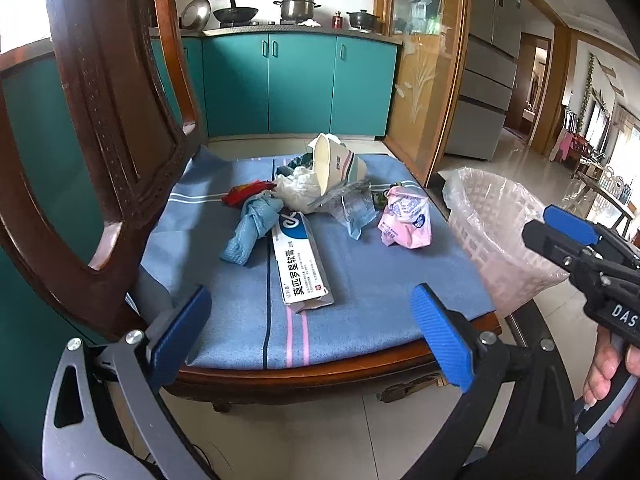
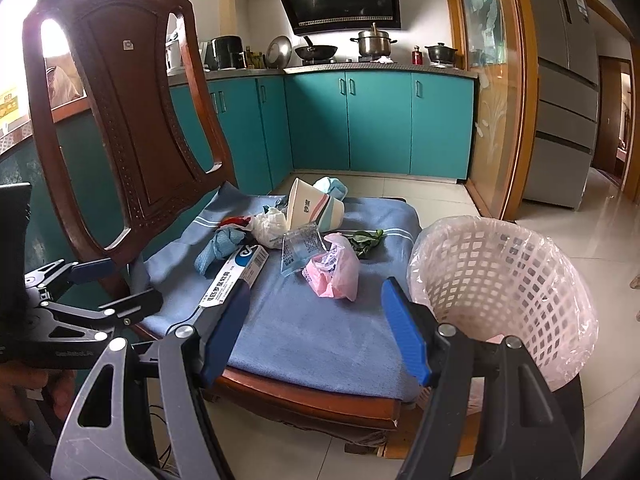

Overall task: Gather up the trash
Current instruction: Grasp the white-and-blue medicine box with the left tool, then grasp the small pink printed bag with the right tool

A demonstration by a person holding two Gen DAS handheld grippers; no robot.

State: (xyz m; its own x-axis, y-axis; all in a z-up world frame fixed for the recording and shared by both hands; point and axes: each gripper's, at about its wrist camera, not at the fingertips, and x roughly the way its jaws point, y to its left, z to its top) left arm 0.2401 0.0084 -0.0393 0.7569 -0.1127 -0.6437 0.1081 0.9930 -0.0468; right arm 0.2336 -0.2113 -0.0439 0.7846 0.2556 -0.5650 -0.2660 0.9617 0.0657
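Note:
Trash lies on a blue cloth [image 1: 360,280] covering a wooden chair seat: a white ointment box [image 1: 300,264] [image 2: 236,276], a crumpled blue cloth [image 1: 250,230] [image 2: 218,250], a pink wrapper [image 1: 406,216] [image 2: 332,272], a clear plastic wrapper [image 1: 352,208] [image 2: 300,250], white tissue [image 1: 296,190], a tipped paper bowl [image 1: 336,164] [image 2: 314,206] and a red wrapper [image 1: 244,194]. My left gripper [image 1: 312,336] is open and empty at the seat's front edge. My right gripper [image 2: 316,332] is open and empty, between the seat and a pink lined basket [image 2: 500,292] [image 1: 492,232].
The chair's carved wooden back [image 2: 132,120] rises at the left. Green leaves [image 2: 366,240] lie at the seat's right edge. Teal kitchen cabinets [image 2: 380,120] stand behind, a glass door [image 2: 492,80] and a fridge [image 2: 568,80] to the right. The floor is tiled.

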